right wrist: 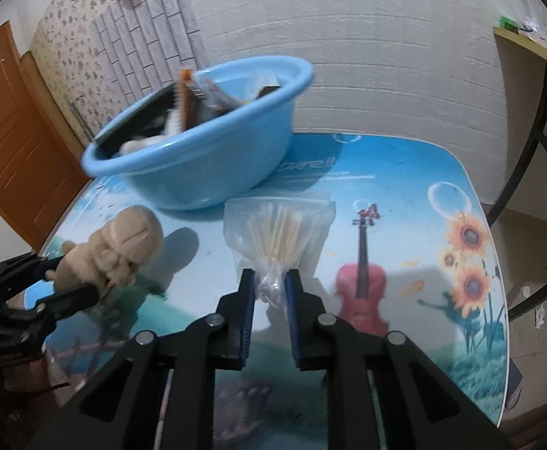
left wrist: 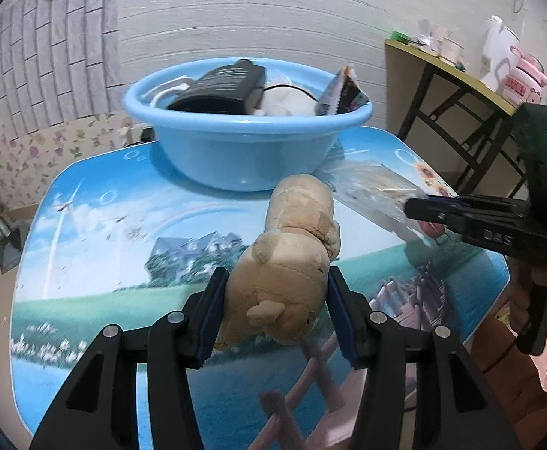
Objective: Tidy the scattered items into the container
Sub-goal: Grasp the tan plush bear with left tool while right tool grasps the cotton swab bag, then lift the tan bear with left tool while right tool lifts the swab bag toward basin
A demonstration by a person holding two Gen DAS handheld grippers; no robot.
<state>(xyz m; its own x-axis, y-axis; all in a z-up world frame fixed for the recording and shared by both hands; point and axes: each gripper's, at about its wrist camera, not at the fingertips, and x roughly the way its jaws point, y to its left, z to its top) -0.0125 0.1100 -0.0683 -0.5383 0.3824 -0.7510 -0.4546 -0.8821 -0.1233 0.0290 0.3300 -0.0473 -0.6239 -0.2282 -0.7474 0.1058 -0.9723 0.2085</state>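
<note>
Left wrist view shows the left gripper (left wrist: 273, 300) clamped on a tan plush toy animal (left wrist: 292, 262), its blue pads pressing the toy's head from both sides while the body sticks out forward, lifted above the desk (left wrist: 104, 243), whose top is printed with sky, houses and water. Just beyond the toy sits the round light-blue plastic basin (left wrist: 247, 142), standing on the far part of the desk and already holding a black flat box (left wrist: 224, 86), something white and soft (left wrist: 284, 103) and a crinkled foil snack packet (left wrist: 339, 93). Right wrist view shows the right gripper (right wrist: 269, 288) closed on the gathered neck of a clear plastic bag of cotton swabs (right wrist: 279, 232); the bag's body fans out ahead of the fingers, between the gripper and the basin, and whether it still touches the desk cannot be told. A dark side table (left wrist: 442, 71) with pale containers stands to the right against the white brick wall (left wrist: 273, 11).
</note>
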